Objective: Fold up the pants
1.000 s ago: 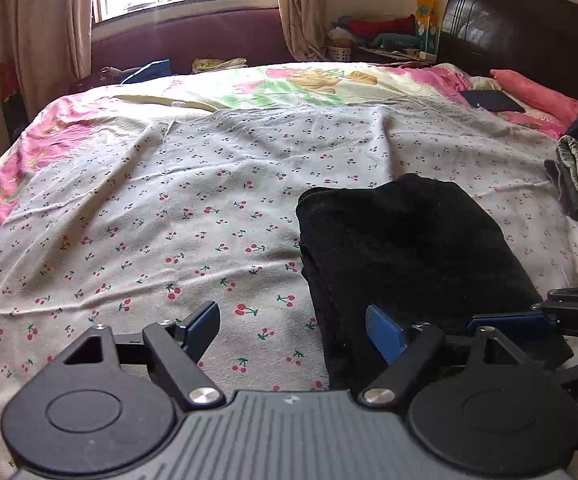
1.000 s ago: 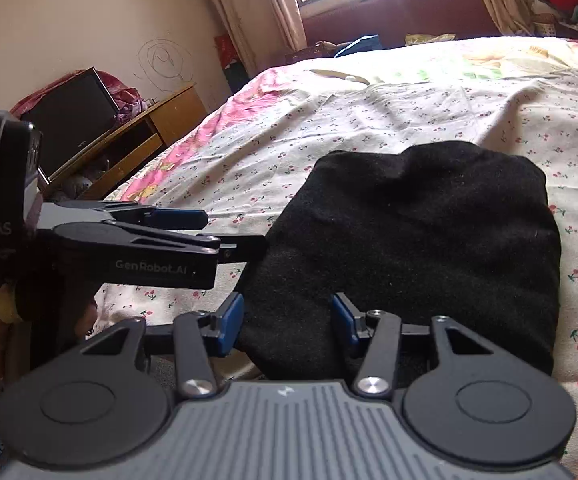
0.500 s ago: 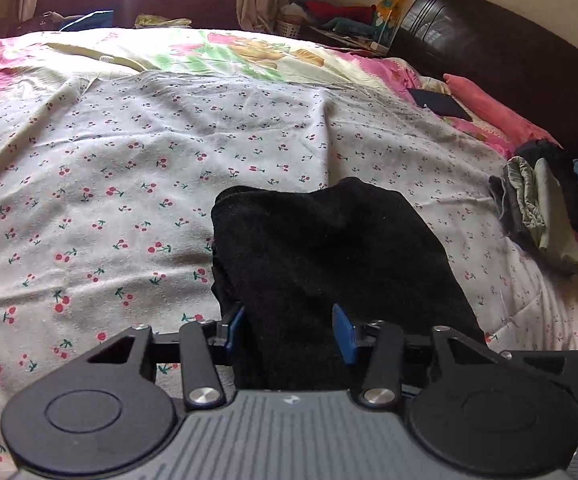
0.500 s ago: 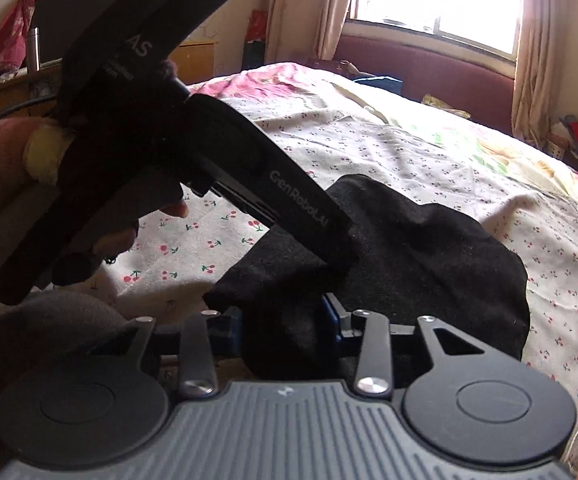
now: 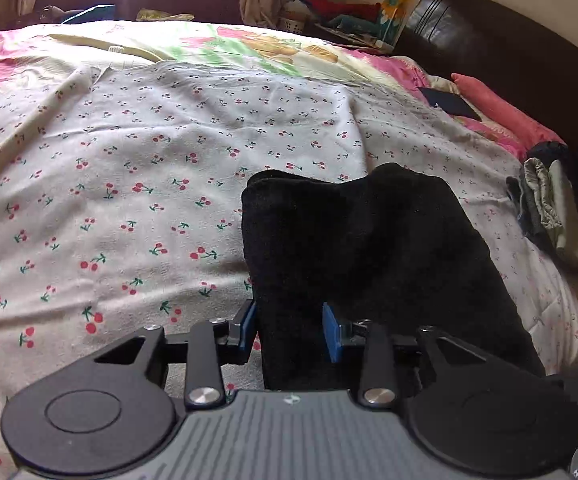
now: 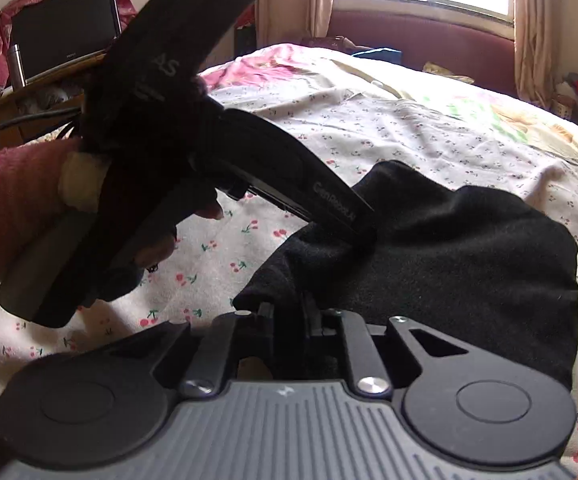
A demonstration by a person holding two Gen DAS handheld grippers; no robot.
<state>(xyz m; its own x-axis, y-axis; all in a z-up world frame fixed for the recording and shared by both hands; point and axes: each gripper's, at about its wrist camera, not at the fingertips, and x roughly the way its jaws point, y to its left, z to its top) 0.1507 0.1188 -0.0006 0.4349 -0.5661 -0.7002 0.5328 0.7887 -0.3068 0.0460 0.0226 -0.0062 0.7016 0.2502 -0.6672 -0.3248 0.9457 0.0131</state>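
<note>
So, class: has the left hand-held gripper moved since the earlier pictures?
Yes. The left hand-held gripper has moved right over the cherry-print sheet onto the black pants, its jaws having just been closing on their edge.

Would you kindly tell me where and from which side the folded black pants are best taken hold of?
Probably the near edge of the black pants, approached low from the near side of the bed. The layers end there in a thick lip, and the left hand-held gripper and right hand-held gripper already pinch it.
</note>
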